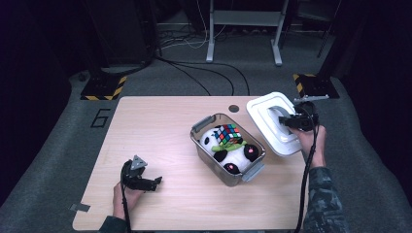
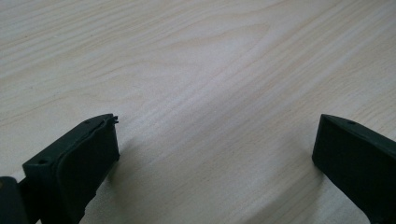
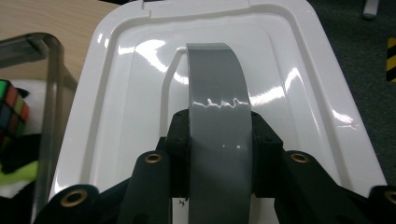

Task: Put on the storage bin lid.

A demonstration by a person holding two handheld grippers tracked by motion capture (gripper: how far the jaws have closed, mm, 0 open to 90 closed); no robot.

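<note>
While the right hand-held gripper [image 3: 219,154] pinches the grey handle [image 3: 217,93] of the white lid [image 1: 273,122], the whole lid hangs from that one narrow grip, and this is where trouble could start. Its jaws press on both sides of the glossy handle strap, and a slick strap like that could slide out between the pads, dropping the lid onto the surface [image 1: 160,126] or onto the clear box [image 1: 228,150] just beside the gripper on its left. Held by the middle alone, the lid may also swing or tilt, so a corner could catch the box rim and knock the latch [image 1: 202,123] or shove the box across the surface.

Inside the box, the plush panda [image 1: 228,151] and the colour cube [image 1: 227,133] stand high, the cube at about rim level as far as I can judge; a lid pressed down over them might not seat and could rock.

The left hand-held gripper [image 2: 215,140] rests with its jaws spread wide over bare wood, well apart from the box, so nothing steadies the box if the lid bumps it.
</note>
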